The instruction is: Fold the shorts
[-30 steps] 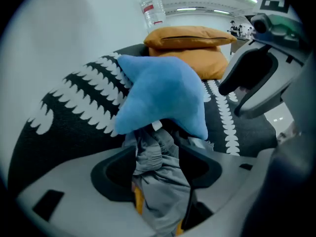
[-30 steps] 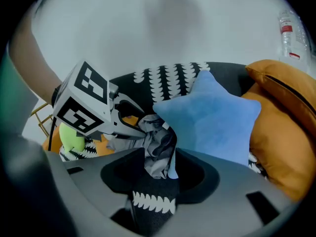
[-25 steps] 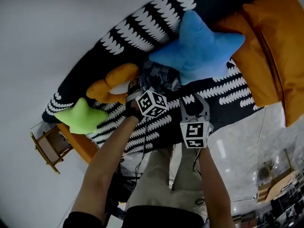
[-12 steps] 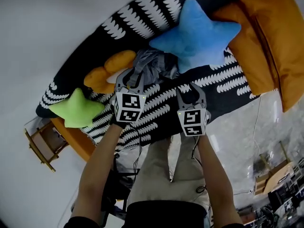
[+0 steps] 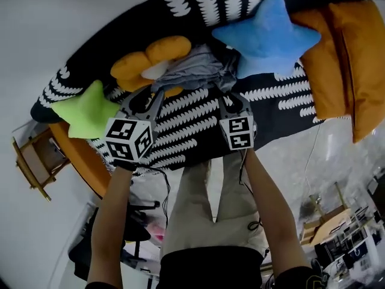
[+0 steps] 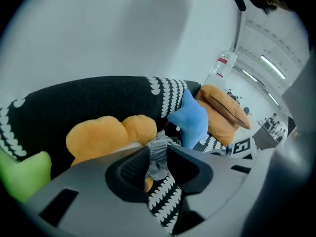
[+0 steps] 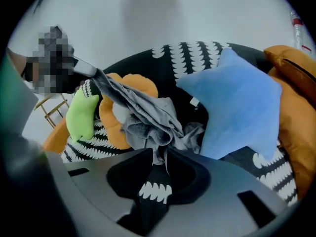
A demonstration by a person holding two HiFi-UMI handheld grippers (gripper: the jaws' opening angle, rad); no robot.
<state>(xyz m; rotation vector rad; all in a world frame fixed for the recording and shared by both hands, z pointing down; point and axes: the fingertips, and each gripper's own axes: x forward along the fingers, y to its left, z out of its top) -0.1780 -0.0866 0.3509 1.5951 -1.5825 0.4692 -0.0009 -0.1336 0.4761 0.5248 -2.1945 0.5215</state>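
Grey shorts hang bunched just above the black-and-white sofa cover, which is bare on the near side, up to its front edge by the person's legs. The left gripper and right gripper, jaws just closing, each pinch a fold. Only the right gripper view shows the fabric stretched taut between them. A blue star cushion crowds the far right.

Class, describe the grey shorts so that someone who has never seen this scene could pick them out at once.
Find the black cover with white leaf-like marks. Near its middle, between the blue star cushion and the orange plush cushion, are the grey shorts. They are the only dull, crumpled cloth among bright, plump cushions.
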